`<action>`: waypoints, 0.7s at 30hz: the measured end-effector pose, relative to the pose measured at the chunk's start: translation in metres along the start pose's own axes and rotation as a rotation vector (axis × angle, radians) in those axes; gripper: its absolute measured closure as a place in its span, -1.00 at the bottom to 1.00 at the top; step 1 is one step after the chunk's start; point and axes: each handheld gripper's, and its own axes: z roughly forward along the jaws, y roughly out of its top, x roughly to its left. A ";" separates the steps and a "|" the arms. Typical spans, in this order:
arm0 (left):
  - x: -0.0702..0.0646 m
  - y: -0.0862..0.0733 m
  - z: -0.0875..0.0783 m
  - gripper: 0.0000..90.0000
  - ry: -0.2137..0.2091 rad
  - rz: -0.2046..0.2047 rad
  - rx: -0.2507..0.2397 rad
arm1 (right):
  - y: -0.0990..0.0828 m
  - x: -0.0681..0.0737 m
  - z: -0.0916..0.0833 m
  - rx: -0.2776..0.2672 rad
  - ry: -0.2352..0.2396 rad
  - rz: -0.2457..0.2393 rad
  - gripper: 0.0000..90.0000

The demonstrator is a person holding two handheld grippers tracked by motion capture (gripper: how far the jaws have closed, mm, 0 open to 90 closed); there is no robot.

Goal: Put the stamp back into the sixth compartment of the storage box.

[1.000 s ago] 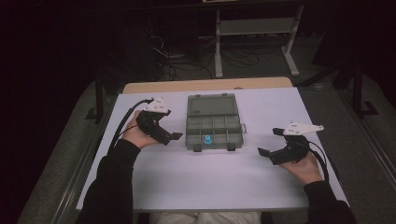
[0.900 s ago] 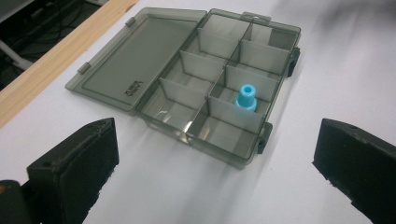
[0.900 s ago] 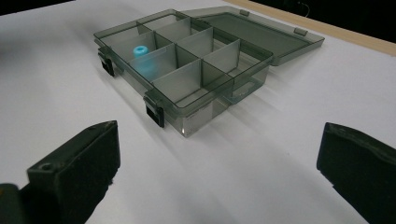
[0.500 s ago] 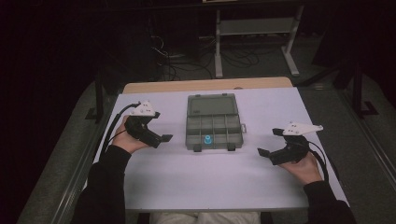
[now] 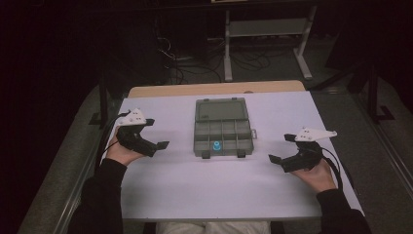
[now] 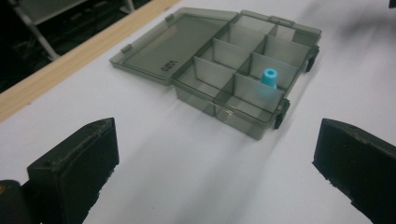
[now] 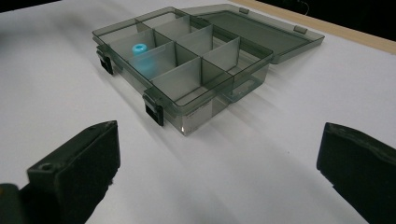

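Both tongs, the left gripper [image 5: 155, 138] and right gripper [image 5: 281, 152], hang released and empty either side of the open compartment box [image 5: 221, 126], seemingly leaving clear access to the blue cap [image 5: 216, 146] in its front row.

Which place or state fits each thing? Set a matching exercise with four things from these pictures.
Things:
1. box lid
2. blue cap
3. left gripper
4. wooden strip

Places or states:
A. along the far edge of the table
B. lying flat, open
C. in a front compartment of the box
D. open, holding nothing

Pairs: 1-B, 2-C, 3-D, 4-A
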 end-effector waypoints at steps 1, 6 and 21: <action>0.001 -0.002 -0.002 -1.00 0.004 -0.007 -0.008 | 0.000 0.000 0.000 0.000 0.000 0.000 -1.00; 0.004 -0.012 -0.009 -1.00 0.023 -0.029 -0.015 | 0.000 0.000 0.000 0.002 0.001 -0.001 -1.00; 0.004 -0.037 -0.020 -1.00 0.045 -0.064 -0.038 | 0.000 0.001 0.001 0.006 0.002 -0.005 -1.00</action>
